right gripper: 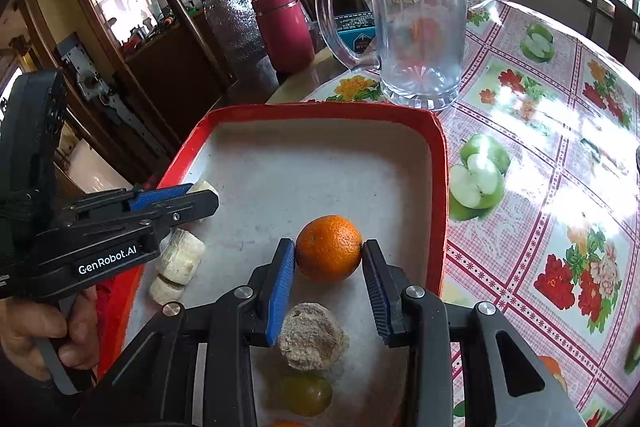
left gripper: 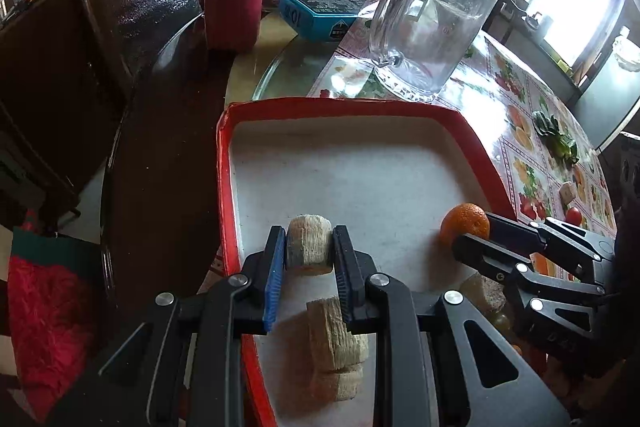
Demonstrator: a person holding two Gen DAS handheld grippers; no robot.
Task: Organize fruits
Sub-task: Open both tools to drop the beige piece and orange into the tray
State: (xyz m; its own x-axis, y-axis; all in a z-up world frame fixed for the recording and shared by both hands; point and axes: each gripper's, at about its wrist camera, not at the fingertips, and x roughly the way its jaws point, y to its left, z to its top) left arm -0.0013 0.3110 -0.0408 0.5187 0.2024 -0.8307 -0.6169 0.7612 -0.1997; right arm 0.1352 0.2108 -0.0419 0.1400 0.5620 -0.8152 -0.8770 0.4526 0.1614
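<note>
**Both claws over red tray, fruit between pads**

Over the red tray on the table, I see the left claw narrow, clamped on a pale ribbed fruit chunk. Right claw brackets the orange: left pad touching, right pad at its edge, orange resting on the tray floor. Similar pale chunks, a brown lump and a green fruit lie nearby. Glass mug stands behind the tray.
</note>
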